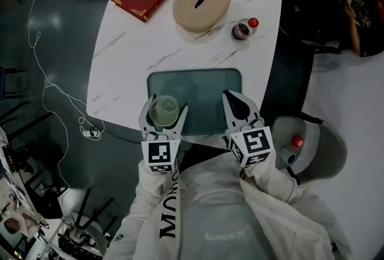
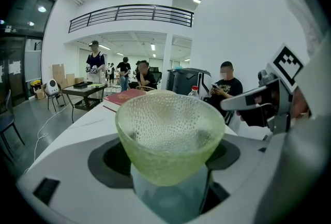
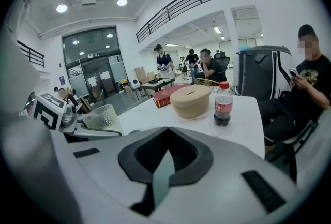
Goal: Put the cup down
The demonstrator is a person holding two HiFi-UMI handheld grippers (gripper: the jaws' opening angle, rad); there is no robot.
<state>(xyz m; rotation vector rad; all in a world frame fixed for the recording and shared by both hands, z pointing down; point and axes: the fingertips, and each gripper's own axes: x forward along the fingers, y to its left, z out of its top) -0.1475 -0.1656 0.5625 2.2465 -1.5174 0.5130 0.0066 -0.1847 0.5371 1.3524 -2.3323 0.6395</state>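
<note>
1. Left gripper is clamping the pale-green dimpled glass cup low down, over the white marble table's near edge.
2. Right gripper is sitting closed, empty.
3. Guessing it's light, slick, breakable.

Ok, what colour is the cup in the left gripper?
The cup is pale translucent green, dotted with bumps; clearest in left gripper view.

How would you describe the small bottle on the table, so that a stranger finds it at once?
Start at the white table. Toward its far right corner, just right of the round beige box, stands the bottle. It is the only thing on the table with a red cap and a dark drink inside.
</note>
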